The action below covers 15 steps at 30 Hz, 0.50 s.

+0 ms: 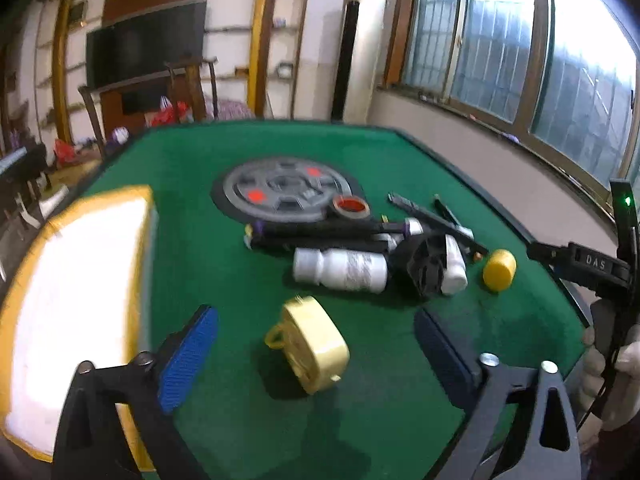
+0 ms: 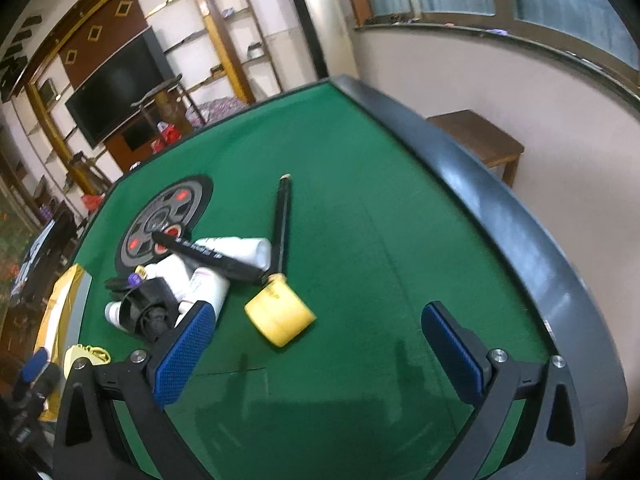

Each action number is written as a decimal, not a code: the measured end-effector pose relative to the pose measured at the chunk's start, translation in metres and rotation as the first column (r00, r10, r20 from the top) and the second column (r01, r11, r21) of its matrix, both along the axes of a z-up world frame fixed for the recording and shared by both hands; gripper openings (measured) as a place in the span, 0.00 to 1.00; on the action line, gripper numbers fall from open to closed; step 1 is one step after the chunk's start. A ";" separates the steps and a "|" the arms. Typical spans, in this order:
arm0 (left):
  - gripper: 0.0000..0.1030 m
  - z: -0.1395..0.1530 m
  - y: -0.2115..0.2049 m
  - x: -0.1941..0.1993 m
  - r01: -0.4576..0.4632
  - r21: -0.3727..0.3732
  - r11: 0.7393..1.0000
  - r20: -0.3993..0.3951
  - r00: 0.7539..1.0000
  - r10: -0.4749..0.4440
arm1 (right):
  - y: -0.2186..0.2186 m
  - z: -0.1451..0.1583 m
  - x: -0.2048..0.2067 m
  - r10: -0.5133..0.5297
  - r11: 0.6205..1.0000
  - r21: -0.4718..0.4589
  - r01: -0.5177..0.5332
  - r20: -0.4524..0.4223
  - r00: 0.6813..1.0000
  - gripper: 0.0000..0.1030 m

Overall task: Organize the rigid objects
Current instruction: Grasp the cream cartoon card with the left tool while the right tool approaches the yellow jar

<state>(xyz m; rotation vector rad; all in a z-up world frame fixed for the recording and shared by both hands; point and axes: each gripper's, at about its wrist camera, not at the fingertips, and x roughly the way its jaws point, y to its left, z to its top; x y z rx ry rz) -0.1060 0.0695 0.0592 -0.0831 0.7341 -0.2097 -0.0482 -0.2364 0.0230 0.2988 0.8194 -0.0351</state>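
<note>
A pale yellow tape-measure-like case (image 1: 314, 346) lies on the green table (image 1: 240, 280) between the fingers of my open left gripper (image 1: 316, 360), which hovers just above it. Behind it lie a white bottle (image 1: 340, 270), a black folded umbrella (image 1: 426, 266), black pens (image 1: 424, 212) and a yellow cylinder (image 1: 499, 270). My right gripper (image 2: 324, 344) is open and empty, low over the table. The yellow cylinder (image 2: 280, 314) lies just ahead of it, the umbrella (image 2: 148, 308), white bottles (image 2: 208, 280) and pens (image 2: 282, 224) beyond.
A white tray with a yellow rim (image 1: 72, 300) stands at the table's left. A grey round plate with red spots (image 1: 286, 192) and a tape roll (image 1: 351, 206) lie at the back. The table's dark raised edge (image 2: 500, 208) runs along the right, with a wooden stool (image 2: 480, 140) beyond.
</note>
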 end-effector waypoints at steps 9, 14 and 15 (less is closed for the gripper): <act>0.19 -0.020 0.010 0.012 0.058 -0.066 0.996 -0.108 0.992 -0.065 | 0.033 -0.017 0.022 0.146 0.980 -0.118 -0.158 -0.105 0.984 1.00; 0.19 -0.011 0.011 0.003 0.068 -0.082 0.994 -0.091 0.993 -0.076 | 0.048 -0.021 0.039 0.212 0.945 -0.224 -0.240 -0.139 0.967 1.00; 0.19 -0.009 0.011 0.001 0.071 -0.087 0.994 -0.086 0.993 -0.078 | 0.050 -0.023 0.041 0.219 0.940 -0.233 -0.248 -0.144 0.965 1.00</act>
